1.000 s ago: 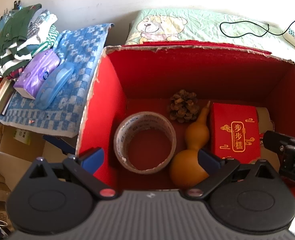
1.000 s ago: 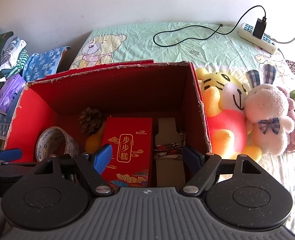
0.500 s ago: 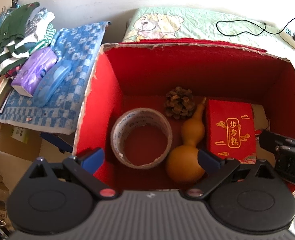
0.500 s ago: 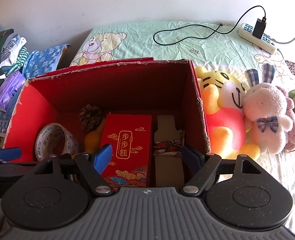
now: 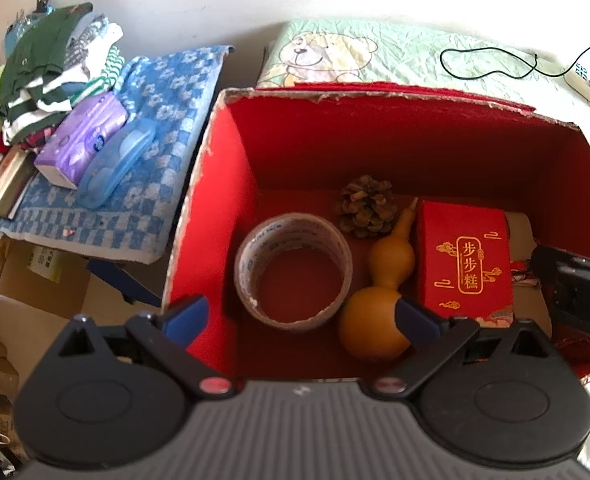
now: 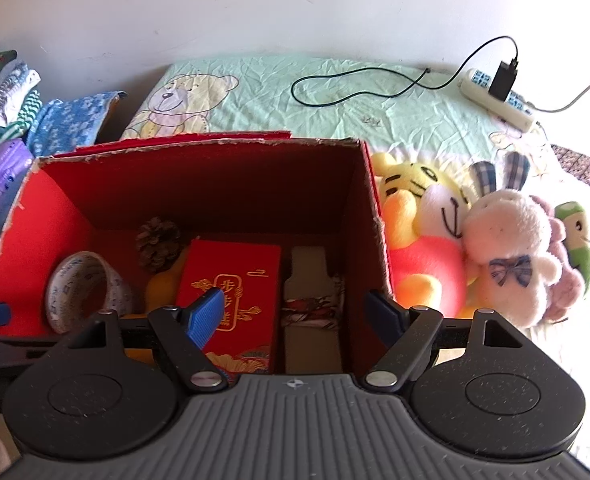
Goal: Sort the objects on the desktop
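From my left wrist view, a pile of folded clothes (image 5: pixel 55 76) sits far left, and beside it a purple tissue pack (image 5: pixel 81 142) and a blue glasses case (image 5: pixel 117 168) lie on a blue checked towel (image 5: pixel 163 128). Right of the towel stands the red box (image 5: pixel 211 216), open at the top. My left hand-held gripper (image 5: pixel 301 314) hovers over its near edge with its blue fingers spread wide and nothing between them.

Inside the box, going across, a tape roll (image 5: pixel 293 270) lies flat at the left. A pine cone (image 5: pixel 367 206) sits behind it toward the back wall. A yellow gourd (image 5: pixel 379 304) lies just beside the roll, its neck pointing toward the pine cone. A red gift box (image 5: pixel 465 258) with gold characters comes next, close against the gourd. In the right wrist view, a beige flat piece (image 6: pixel 309 300) with a patterned band lies between the gift box and the right wall.

My right hand-held gripper (image 6: pixel 297 312) is likewise wide open and empty above the box's right half. Outside the right wall, plush toys (image 6: pixel 475 248) lean together on the bed sheet (image 6: pixel 335 92), with a power strip (image 6: pixel 495 98) and black cable (image 6: pixel 355 88) beyond.
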